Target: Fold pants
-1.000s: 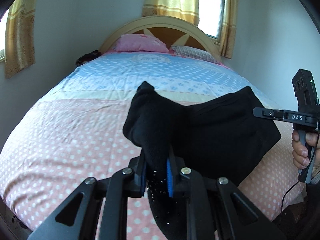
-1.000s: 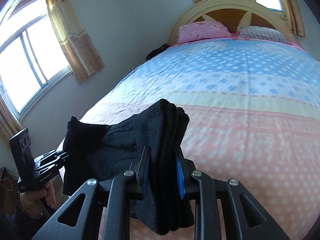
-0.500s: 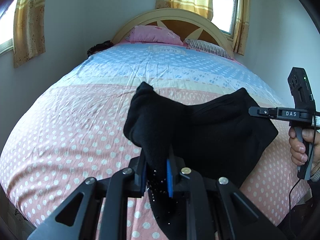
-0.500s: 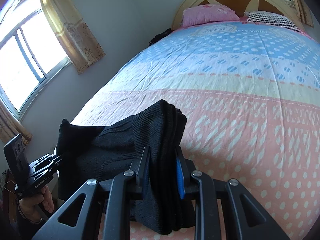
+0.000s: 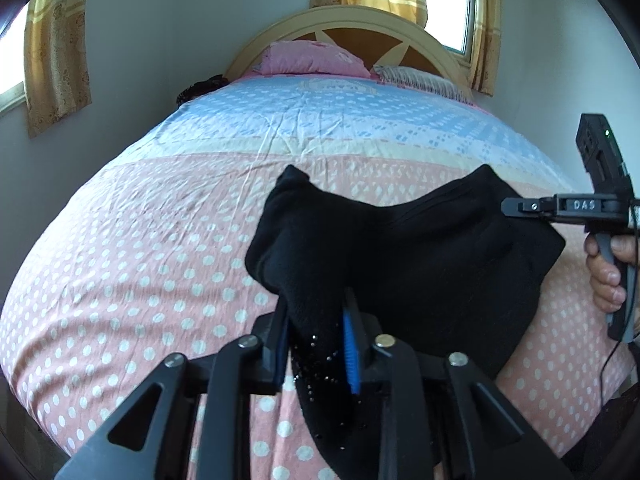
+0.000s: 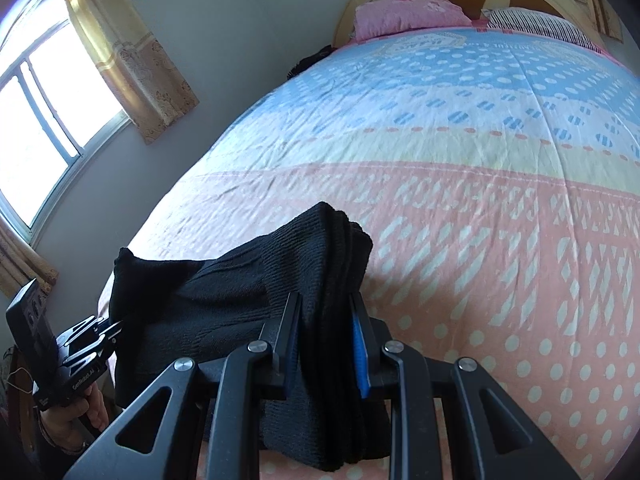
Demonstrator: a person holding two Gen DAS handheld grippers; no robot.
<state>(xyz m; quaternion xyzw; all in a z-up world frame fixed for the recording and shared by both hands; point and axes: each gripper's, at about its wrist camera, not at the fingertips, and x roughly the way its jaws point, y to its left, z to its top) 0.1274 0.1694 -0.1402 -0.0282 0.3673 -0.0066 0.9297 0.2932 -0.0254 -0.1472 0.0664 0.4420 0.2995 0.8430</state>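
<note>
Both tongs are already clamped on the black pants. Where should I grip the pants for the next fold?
Probably keep these grips: the left tongs and right tongs each pinch a bunched upper corner of the black pants, which sag between them above the bed. If regripping, take those thick corners from the near side.

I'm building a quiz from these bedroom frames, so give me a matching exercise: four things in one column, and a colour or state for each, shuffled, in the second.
Things:
1. pants
2. pillow
3. curtain
4. left gripper

Colours or states:
A. plain pink, at the headboard
B. shut on black cloth
C. yellow, hanging beside a window
D. black, held up at two ends above the bed

Pairs: 1-D, 2-A, 3-C, 4-B
</note>
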